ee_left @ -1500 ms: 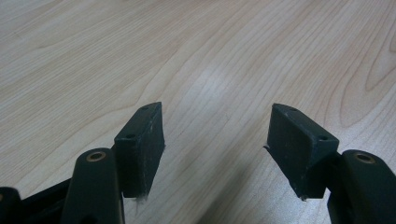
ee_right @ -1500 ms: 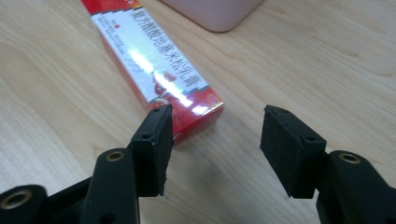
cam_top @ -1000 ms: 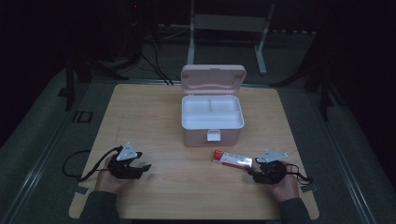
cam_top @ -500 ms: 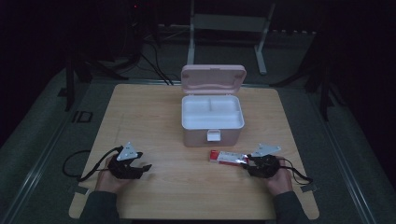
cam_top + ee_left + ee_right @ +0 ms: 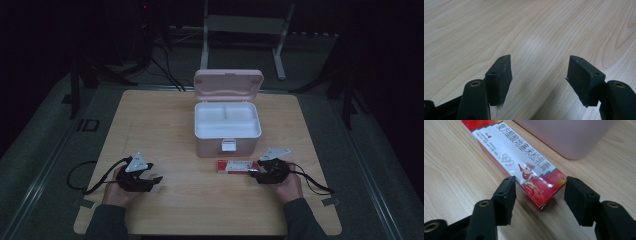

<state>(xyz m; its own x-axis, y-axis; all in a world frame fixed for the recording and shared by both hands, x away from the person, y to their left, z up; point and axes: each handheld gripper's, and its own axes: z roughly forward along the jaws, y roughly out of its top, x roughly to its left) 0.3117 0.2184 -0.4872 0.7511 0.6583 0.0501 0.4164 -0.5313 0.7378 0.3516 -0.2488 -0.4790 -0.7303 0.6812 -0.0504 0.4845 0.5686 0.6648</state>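
A long red-and-white carton (image 5: 234, 166) with printed characters lies flat on the wooden table (image 5: 150, 125), just in front of an open pink case (image 5: 210, 146). My right gripper (image 5: 252, 173) is at the carton's right end. Seen from the right gripper view, the carton's end (image 5: 524, 162) sits between the jaws of that gripper (image 5: 539, 192); they have just been opening, and gaps show between the pads and the carton. My left gripper (image 5: 155, 179) rests at the front left of the table, open over bare wood (image 5: 539, 72).
The pink case (image 5: 574, 135) has its lid raised at the back and a white tray inside. Cables trail from both grippers. A metal stand and dark floor lie beyond the table's far edge.
The right hand and its gripper have slid left across the table until its jaws straddle the carton's right end. The left hand and the carton have stayed where they were.
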